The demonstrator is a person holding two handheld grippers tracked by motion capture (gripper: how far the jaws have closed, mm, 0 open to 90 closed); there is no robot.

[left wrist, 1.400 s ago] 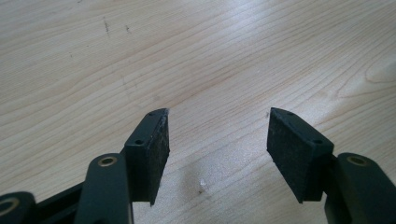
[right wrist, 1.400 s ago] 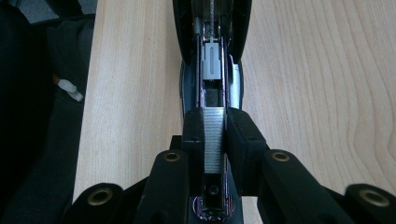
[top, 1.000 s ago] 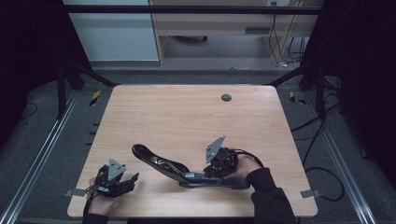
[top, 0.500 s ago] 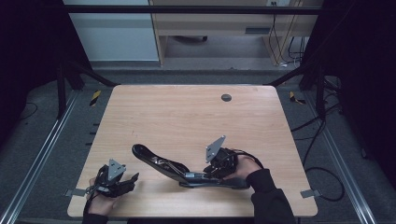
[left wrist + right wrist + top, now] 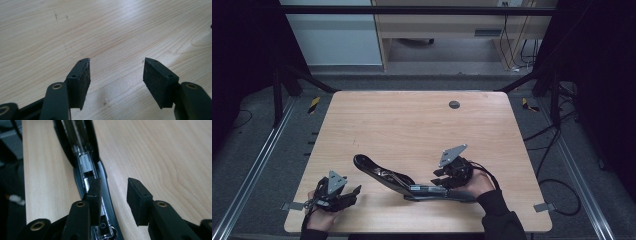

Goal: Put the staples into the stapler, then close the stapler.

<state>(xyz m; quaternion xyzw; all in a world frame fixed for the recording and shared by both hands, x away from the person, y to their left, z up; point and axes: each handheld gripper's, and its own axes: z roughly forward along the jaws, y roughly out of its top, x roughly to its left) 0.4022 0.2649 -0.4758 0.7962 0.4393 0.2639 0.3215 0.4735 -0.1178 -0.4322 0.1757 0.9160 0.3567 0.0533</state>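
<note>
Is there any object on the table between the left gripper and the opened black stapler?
No. Between the left gripper and the stapler only bare table shows. The left gripper's jaws are open over plain wood, and the right gripper is at the stapler's other end.

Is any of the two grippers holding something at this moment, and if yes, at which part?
Nothing is held. The left hand-held gripper is open over bare table. The right hand-held gripper is open at the opened stapler, one jaw over its base.
</note>
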